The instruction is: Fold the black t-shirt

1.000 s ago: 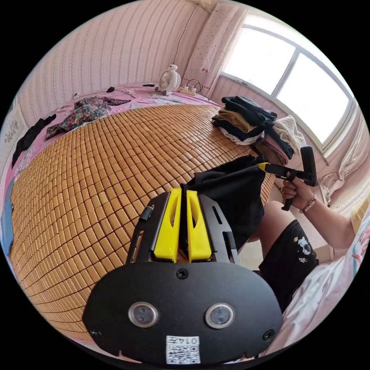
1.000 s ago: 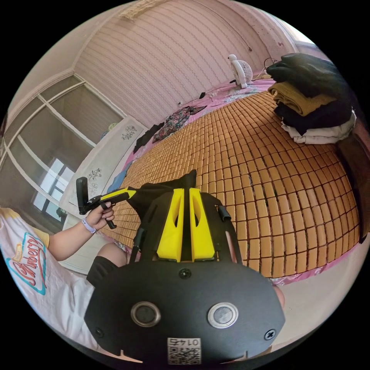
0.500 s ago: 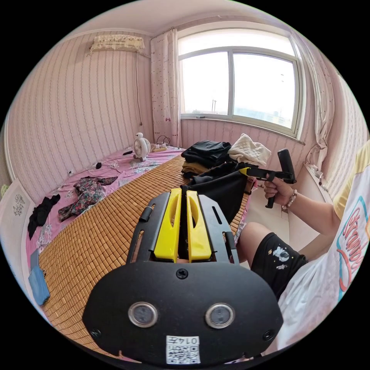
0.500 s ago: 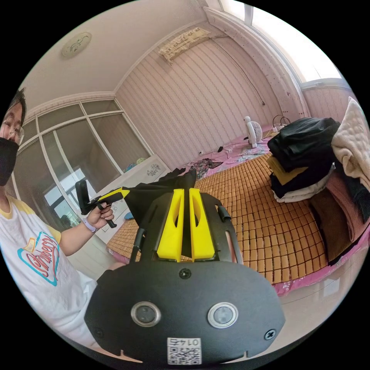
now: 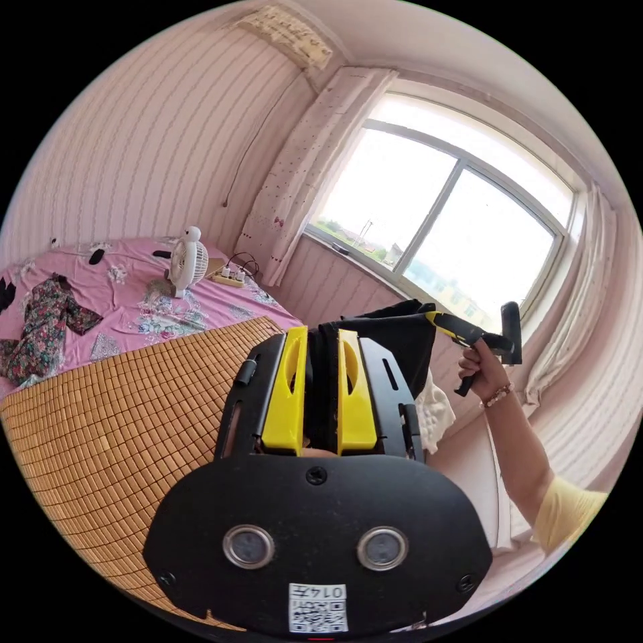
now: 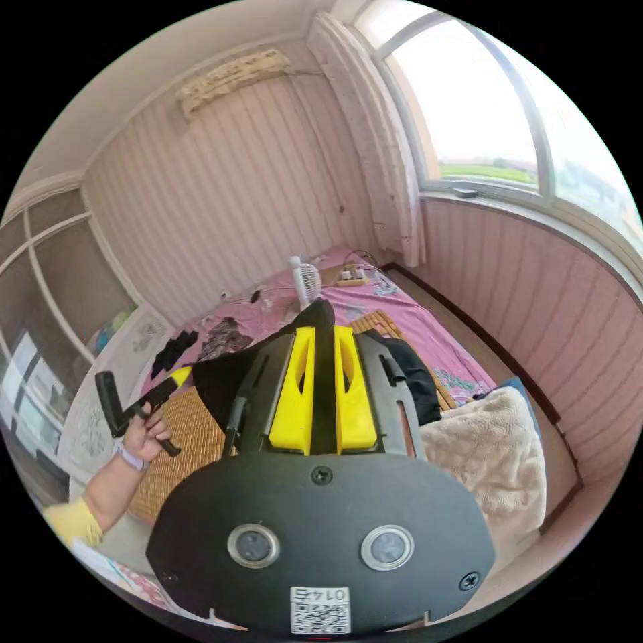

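stretching across most of the bed, the woven bamboo mat (image 5: 120, 415) lies bare, with a flowered garment (image 5: 37, 321) and a small white fan (image 5: 186, 261) on the pink sheet (image 5: 134, 301) toward the striped wall. the lower part of the black t-shirt (image 5: 395, 338) is hidden behind the gripper bodies. the left gripper (image 5: 320, 335) has its yellow jaws pressed on one bunched edge of the shirt; the right gripper (image 6: 324, 328) is clamped on another edge, the cloth hanging between them above the mat, beside a cream blanket (image 6: 482, 449).
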